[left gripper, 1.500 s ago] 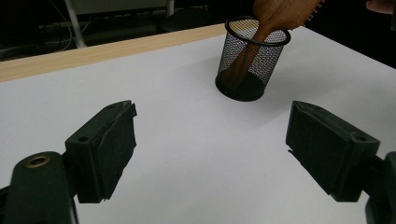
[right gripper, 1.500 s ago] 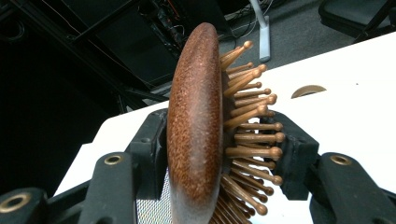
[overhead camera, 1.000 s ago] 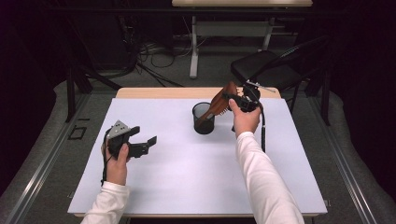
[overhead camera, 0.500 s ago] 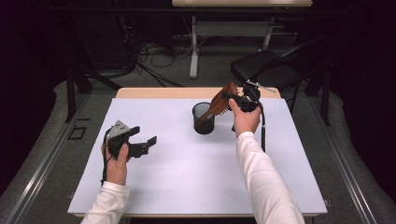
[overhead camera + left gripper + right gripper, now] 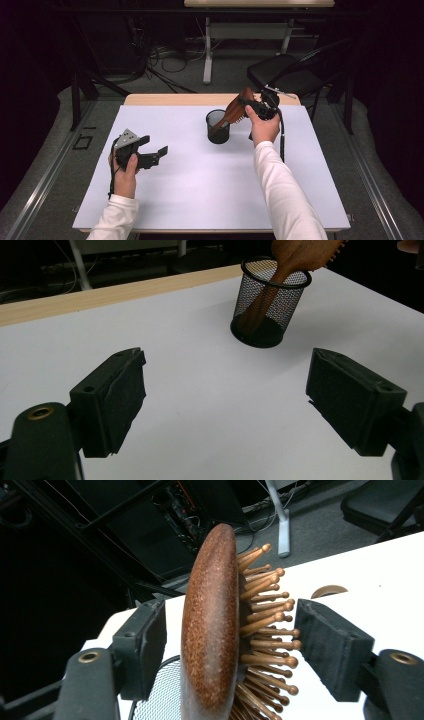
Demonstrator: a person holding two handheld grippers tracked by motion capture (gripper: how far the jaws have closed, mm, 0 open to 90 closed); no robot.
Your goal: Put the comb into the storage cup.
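Note:
A brown wooden hairbrush [image 5: 235,111] leans with its handle down in a black mesh cup [image 5: 218,131] at the back middle of the white table. My right gripper [image 5: 250,102] is at the brush head. Its jaws have just been opening and now stand on either side of the hairbrush [image 5: 210,620], with a gap at the smooth back and the other pad just off the bristle tips. My left gripper [image 5: 155,146] hovers open over the table's left side with nothing between its jaws. Seen from the left gripper [image 5: 227,370], the cup [image 5: 270,305] lies ahead.
A white sheet [image 5: 200,190] covers the table, with a strip of bare wood [image 5: 175,99] along the far edge. A black chair [image 5: 285,75] stands behind the table at the right. Cables lie on the floor beyond.

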